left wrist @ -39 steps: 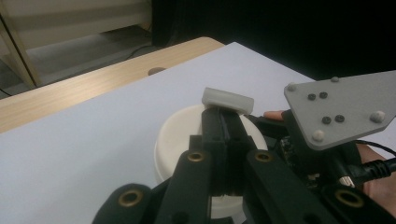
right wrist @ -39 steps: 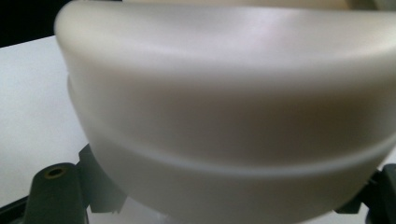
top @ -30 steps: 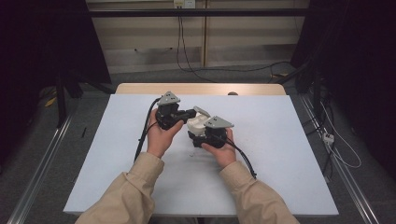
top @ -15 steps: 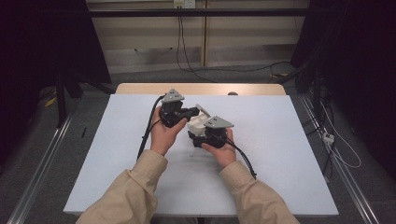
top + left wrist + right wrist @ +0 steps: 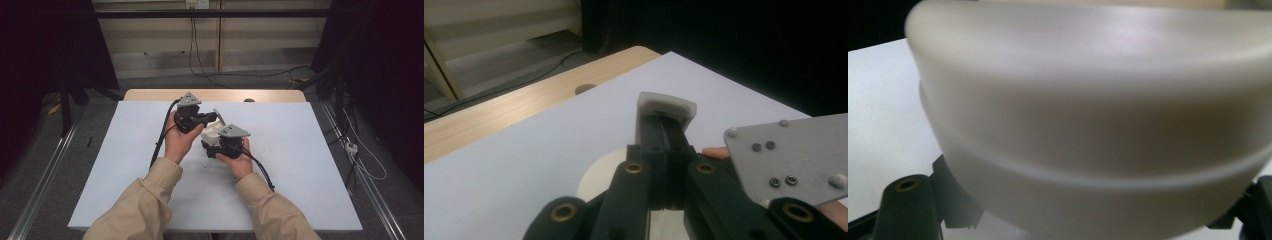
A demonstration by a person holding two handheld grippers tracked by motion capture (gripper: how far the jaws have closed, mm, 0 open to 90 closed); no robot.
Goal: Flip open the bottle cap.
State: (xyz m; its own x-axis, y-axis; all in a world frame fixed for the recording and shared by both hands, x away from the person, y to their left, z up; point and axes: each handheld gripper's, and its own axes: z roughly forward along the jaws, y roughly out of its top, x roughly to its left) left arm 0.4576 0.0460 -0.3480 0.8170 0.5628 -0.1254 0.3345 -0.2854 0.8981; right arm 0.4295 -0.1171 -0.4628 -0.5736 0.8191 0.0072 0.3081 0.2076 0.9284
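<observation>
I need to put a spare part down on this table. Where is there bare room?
The white table top is bare to the right of the right hand-held gripper, to the left of the left hand-held gripper, and along the near edge beside the sleeves. The middle is crowded, where both close on the white container.

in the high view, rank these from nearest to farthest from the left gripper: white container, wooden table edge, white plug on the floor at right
1. white container: right at the left gripper, its fingers shut on a flap of it, centre table.
2. wooden table edge: the bare strip along the far side, beyond the gripper.
3. white plug: on the floor, off the table's right side.
</observation>
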